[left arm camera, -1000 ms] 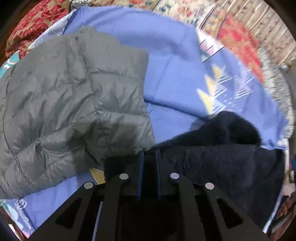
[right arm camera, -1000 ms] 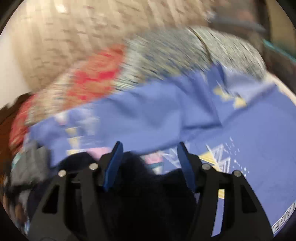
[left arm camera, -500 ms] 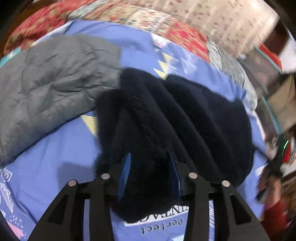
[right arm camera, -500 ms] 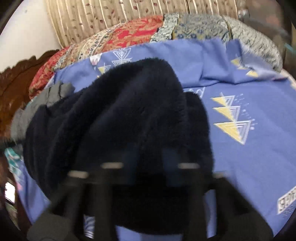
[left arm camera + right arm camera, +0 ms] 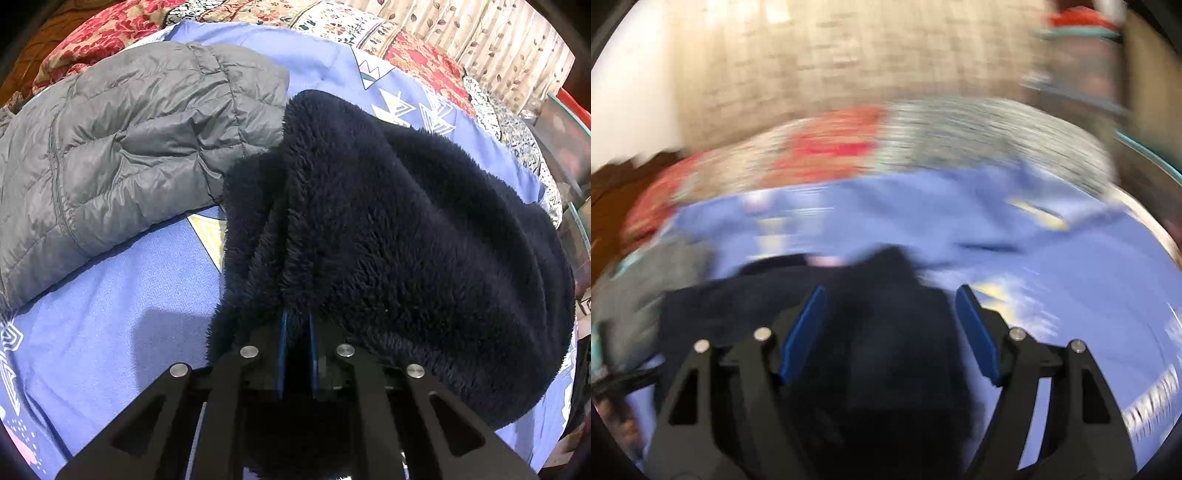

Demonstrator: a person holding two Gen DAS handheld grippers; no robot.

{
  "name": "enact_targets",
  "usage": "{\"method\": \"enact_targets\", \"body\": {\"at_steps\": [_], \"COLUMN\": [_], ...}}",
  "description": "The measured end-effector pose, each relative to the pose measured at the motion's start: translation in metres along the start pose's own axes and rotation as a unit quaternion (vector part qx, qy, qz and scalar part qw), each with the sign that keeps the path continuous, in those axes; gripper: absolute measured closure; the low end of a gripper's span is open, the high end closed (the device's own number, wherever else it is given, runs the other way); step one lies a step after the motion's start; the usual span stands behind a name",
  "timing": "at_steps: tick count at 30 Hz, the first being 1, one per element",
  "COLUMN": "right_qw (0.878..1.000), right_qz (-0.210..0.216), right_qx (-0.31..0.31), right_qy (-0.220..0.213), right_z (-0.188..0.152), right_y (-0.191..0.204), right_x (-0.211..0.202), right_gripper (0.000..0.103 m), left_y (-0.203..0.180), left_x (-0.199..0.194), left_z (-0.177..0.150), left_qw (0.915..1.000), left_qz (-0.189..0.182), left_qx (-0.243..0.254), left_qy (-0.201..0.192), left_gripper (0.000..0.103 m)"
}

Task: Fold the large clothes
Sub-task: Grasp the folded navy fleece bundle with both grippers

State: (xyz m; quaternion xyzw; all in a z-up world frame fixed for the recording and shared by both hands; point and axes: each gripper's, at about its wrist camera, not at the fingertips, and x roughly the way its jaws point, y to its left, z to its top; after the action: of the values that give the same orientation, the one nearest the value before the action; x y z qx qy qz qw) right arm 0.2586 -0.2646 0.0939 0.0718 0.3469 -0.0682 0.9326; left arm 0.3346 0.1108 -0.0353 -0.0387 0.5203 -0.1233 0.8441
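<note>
A dark navy fleece garment [image 5: 399,236] lies bunched on the blue patterned bedsheet [image 5: 110,332]. My left gripper [image 5: 295,325] is shut on a fold of the fleece at its near edge. In the blurred right wrist view my right gripper [image 5: 890,295] is open, its blue pads [image 5: 803,332] wide apart, with the fleece [image 5: 871,332] lying between and below them.
A grey quilted puffer jacket [image 5: 122,147] lies left of the fleece, touching it. Red and floral pillows [image 5: 424,59] line the far side of the bed. A curtain [image 5: 498,48] hangs behind. Shelves [image 5: 569,147] stand at the right.
My left gripper, open half a second ago, has closed on the fleece. My right gripper has swung fast, blurring its view, and now shows open over the fleece.
</note>
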Motion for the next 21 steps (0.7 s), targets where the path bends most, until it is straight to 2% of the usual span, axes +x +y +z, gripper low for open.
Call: {"method": "enact_targets", "body": {"at_steps": [2, 3, 5, 6, 7, 8, 9, 12, 13, 14, 15, 16, 17, 18, 19, 21], "right_qw": [0.994, 0.99, 0.977, 0.969, 0.965, 0.968, 0.975, 0.994, 0.997, 0.998, 0.998, 0.997, 0.995, 0.99, 0.986, 0.99], "right_qz": [0.031, 0.034, 0.045, 0.03, 0.021, 0.029, 0.042, 0.053, 0.061, 0.056, 0.051, 0.032, -0.003, -0.024, -0.026, -0.024], "right_qx": [-0.1, -0.126, -0.159, -0.178, -0.189, -0.176, -0.14, -0.053, -0.012, 0.019, 0.039, 0.054, 0.043, 0.025, 0.017, 0.007], "right_qy": [0.042, 0.061, 0.136, 0.17, 0.178, 0.179, 0.164, 0.073, 0.041, 0.029, 0.029, 0.047, 0.088, 0.139, 0.166, 0.142], "right_z": [-0.001, -0.006, -0.023, -0.033, -0.036, -0.033, -0.021, 0.02, 0.034, 0.041, 0.042, 0.039, 0.027, 0.007, -0.007, -0.01], "right_y": [0.06, 0.077, 0.108, 0.116, 0.119, 0.117, 0.11, 0.09, 0.078, 0.07, 0.065, 0.061, 0.062, 0.063, 0.064, 0.066], "right_x": [0.029, 0.041, 0.093, 0.119, 0.132, 0.138, 0.136, 0.112, 0.108, 0.112, 0.118, 0.139, 0.171, 0.203, 0.219, 0.217], "right_gripper": [0.033, 0.033, 0.033, 0.046, 0.065, 0.09, 0.096, 0.096, 0.096, 0.096, 0.096, 0.095, 0.093, 0.083, 0.082, 0.078], "left_y": [0.004, 0.004, 0.006, 0.007, 0.007, 0.007, 0.007, 0.008, 0.009, 0.01, 0.01, 0.01, 0.01, 0.007, 0.004, -0.003], "left_x": [0.0, 0.001, -0.001, -0.002, -0.002, -0.004, -0.007, -0.014, -0.016, -0.017, -0.017, -0.015, -0.012, -0.007, -0.002, 0.011], "left_z": [0.0, -0.002, -0.006, -0.006, -0.006, -0.008, -0.009, -0.009, -0.009, -0.008, -0.007, -0.006, -0.004, -0.001, 0.002, 0.008], "left_qw": [1.0, 0.9999, 0.9998, 0.9998, 0.9998, 0.9998, 0.9998, 0.9995, 0.9993, 0.9991, 0.999, 0.9989, 0.9991, 0.9992, 0.9994, 0.9994], "left_qz": [-0.007, -0.009, -0.013, -0.014, -0.014, -0.016, -0.015, -0.021, -0.023, -0.023, -0.023, -0.018, -0.014, -0.008, -0.001, 0.022], "left_qx": [-0.006, -0.008, -0.013, -0.015, -0.015, -0.015, -0.013, -0.012, -0.014, -0.016, -0.016, -0.016, -0.016, -0.017, -0.014, 0.008], "left_qy": [-0.002, -0.003, -0.003, -0.003, -0.002, -0.003, -0.006, -0.02, -0.027, -0.031, -0.036, -0.04, -0.038, -0.034, -0.031, -0.025], "left_gripper": [0.07, 0.07, 0.07, 0.07, 0.07, 0.07, 0.07, 0.07, 0.07, 0.07, 0.07, 0.07, 0.069, 0.068, 0.065, 0.064]}}
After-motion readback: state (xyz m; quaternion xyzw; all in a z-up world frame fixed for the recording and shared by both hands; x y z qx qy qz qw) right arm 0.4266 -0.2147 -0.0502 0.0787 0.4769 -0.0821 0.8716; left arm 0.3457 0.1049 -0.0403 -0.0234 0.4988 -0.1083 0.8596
